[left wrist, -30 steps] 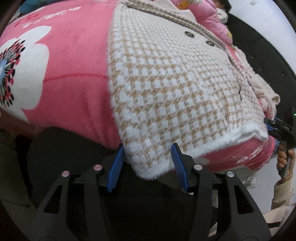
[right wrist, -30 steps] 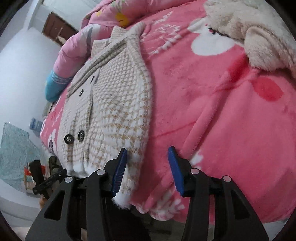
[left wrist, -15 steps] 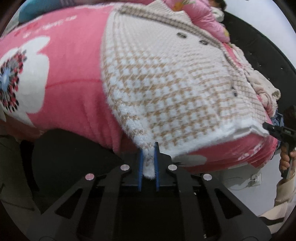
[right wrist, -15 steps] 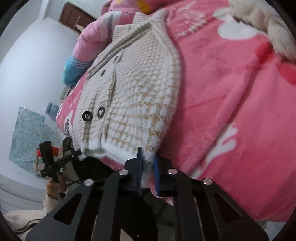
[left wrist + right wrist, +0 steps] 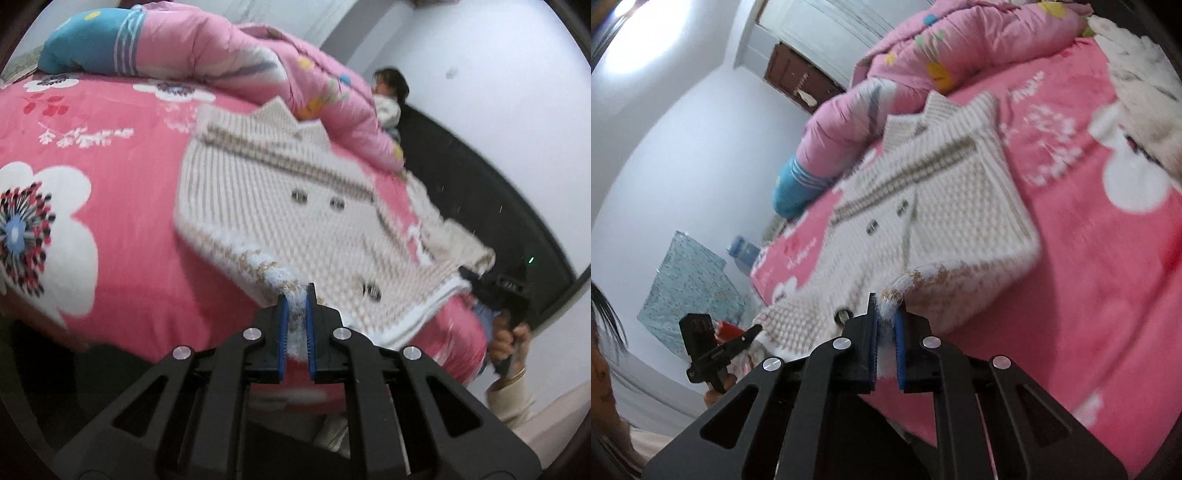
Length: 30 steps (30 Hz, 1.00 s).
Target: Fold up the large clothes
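A: What do we have in the left gripper (image 5: pixel 295 325)?

B: Its blue pads are pinched nearly together on a fluffy white hem corner of the houndstooth cardigan (image 5: pixel 280 206). Only a thin strip of fabric shows between them.

A: And the right gripper (image 5: pixel 886 332)?

B: Much the same: we have its jaws closed on the other hem corner of the cardigan (image 5: pixel 945 221), a tuft of white pile squeezed between the pads. That corner is lifted and curled over the part of the cardigan lying behind it.

A: Where does the cardigan sit?

B: On the pink flowered blanket (image 5: pixel 103 206) covering the bed, with the hem towards us, raised off the blanket at both gripped corners, and the collar at the far end. The front faces up; we can see dark buttons (image 5: pixel 299 195) (the picture is blurred, so we cannot count them surely).

A: Anything around the cardigan?

B: Beyond its collar lies a rolled pink quilt (image 5: pixel 221 59) with a teal end, touching or overlapping the collar. Past the cardigan's right edge a cream fleece garment (image 5: pixel 1137 88) lies on the blanket. Farther behind the collar a child (image 5: pixel 388 96) sits by the white wall.
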{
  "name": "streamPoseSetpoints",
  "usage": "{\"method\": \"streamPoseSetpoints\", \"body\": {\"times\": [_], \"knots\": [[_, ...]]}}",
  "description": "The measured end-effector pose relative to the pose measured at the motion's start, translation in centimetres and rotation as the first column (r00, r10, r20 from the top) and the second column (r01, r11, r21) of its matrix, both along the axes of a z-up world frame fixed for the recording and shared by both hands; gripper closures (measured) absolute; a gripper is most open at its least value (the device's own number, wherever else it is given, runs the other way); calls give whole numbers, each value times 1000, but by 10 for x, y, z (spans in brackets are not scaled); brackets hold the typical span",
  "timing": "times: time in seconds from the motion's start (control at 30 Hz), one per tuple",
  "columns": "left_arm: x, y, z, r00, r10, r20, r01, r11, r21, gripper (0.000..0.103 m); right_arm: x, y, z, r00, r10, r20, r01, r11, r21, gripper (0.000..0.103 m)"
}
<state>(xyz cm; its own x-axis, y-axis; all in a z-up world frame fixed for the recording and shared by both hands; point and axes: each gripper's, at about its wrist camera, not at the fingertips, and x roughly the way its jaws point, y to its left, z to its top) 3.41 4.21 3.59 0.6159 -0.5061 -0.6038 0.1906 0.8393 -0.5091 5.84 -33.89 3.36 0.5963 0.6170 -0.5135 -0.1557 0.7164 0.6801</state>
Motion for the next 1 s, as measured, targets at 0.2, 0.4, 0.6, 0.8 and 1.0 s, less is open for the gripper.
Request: {"method": "streamPoseSetpoints", "body": {"times": [0.2, 0.4, 0.6, 0.8, 1.0], "knots": [[49, 15, 10, 998, 54, 35, -53, 998, -29, 95, 60, 0, 9, 999, -44, 26, 42, 997, 64, 95], [114, 38, -3, 995, 102, 5, -102, 994, -34, 95, 113, -10, -4, 992, -128, -1, 128, 987, 95, 95], [165, 50, -43, 990, 116, -85, -120, 992, -43, 90, 162, -19, -40, 976, -206, -72, 212, 974, 86, 74], [177, 62, -60, 988, 98, -120, -111, 988, -106, 88, 162, -35, -46, 943, -323, -81, 325, 946, 15, 48], [181, 60, -56, 993, 63, -105, -75, 990, -118, 69, 135, -2, -6, 964, -250, 93, 262, 952, -157, 48]]}}
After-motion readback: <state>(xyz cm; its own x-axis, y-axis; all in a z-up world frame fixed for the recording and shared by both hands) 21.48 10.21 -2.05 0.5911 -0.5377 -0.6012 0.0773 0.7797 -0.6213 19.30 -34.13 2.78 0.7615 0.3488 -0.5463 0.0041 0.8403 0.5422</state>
